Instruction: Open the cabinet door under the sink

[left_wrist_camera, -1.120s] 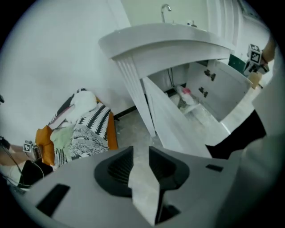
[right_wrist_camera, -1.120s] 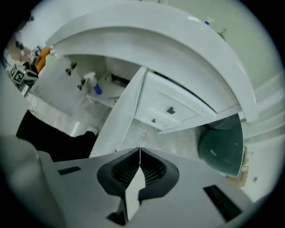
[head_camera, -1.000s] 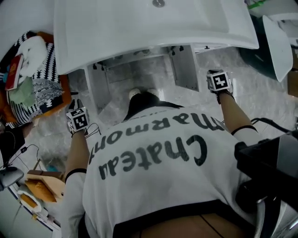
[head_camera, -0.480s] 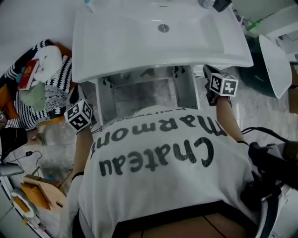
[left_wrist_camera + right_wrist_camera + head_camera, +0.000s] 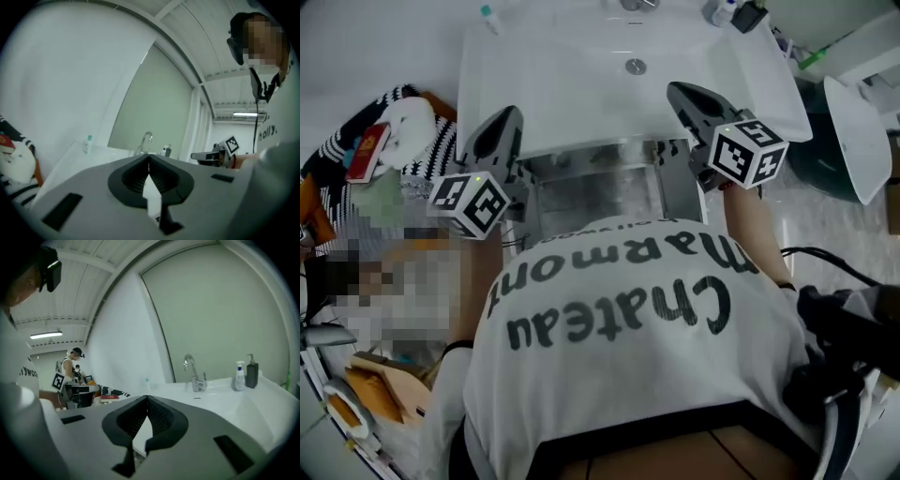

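Note:
The white sink [image 5: 581,84] tops a cabinet whose inside [image 5: 595,187] lies bare below the basin's front edge. Its right door [image 5: 677,187] stands swung outward; the left door is hidden behind my left gripper. My left gripper [image 5: 508,114] is raised at the sink's front left corner, and the left gripper view shows it [image 5: 149,157] shut with nothing between the jaws. My right gripper [image 5: 677,90] hovers over the sink's front right, and the right gripper view shows it [image 5: 146,397] shut and empty too. Both point about level toward the faucet [image 5: 192,371].
Striped clothes [image 5: 417,141] and a red book [image 5: 367,150] lie left of the cabinet. A spray bottle [image 5: 240,376] and a dark dispenser [image 5: 252,371] stand on the sink's right end, a small bottle [image 5: 490,17] on its left. A white part [image 5: 853,122] leans at right.
Both grippers have risen from low beside the open cabinet to sink height and tipped from pointing down to about level. The head view has lifted with them.

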### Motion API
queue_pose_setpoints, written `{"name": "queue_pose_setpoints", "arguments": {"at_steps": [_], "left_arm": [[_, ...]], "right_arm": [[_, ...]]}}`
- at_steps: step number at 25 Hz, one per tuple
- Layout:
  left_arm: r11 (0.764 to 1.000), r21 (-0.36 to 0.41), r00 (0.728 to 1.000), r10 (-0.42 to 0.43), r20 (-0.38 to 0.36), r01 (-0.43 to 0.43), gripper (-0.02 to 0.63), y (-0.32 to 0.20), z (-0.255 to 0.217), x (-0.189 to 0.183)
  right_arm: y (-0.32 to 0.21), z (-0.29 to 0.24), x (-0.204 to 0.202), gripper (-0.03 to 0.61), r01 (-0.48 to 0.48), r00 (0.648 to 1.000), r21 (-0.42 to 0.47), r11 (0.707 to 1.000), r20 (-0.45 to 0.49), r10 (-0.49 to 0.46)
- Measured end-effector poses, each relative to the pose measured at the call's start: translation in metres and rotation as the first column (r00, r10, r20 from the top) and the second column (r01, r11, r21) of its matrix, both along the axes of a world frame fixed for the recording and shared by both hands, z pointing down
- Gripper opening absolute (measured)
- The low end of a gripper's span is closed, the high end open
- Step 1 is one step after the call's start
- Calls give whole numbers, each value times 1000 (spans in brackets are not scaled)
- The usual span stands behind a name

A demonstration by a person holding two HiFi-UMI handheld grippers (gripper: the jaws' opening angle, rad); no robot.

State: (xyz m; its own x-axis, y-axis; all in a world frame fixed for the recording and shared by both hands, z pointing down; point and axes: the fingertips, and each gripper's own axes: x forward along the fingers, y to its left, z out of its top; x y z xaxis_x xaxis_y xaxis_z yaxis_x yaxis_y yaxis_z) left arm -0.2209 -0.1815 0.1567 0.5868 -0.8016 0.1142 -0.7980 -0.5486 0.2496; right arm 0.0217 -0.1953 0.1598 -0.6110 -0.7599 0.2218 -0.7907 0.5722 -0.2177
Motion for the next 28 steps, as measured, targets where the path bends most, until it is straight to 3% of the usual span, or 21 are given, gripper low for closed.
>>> {"name": "queue_pose_setpoints", "arguments": {"at_steps": [5,7,9,12,17,28], "left_arm": [[987,64,981,156,-116,-149,9,17,-37,46],[984,99,987,151,-59,-145,9,22,-33,49],[985,111,991,124,47,-129,9,29,-18,44],[993,49,987,99,125,-106,9,39,9,32],[998,-2,988,65,141,-65,9,41,22,21],[997,26,990,63,124,-66,9,42,16,19]], "right_arm": [[12,-20,-55,12,121,992,50,991,-46,-119],[16,-16,-63,12,144,987,49,988,-80,-140],[19,-9,-61,12,146,986,35,989,-81,-143],[23,1,-52,11,127,992,-8,992,-19,-127],[24,8,-48,11,121,993,-38,992,-12,-121],[27,11,-51,11,117,992,-29,993,-34,-118]]}}
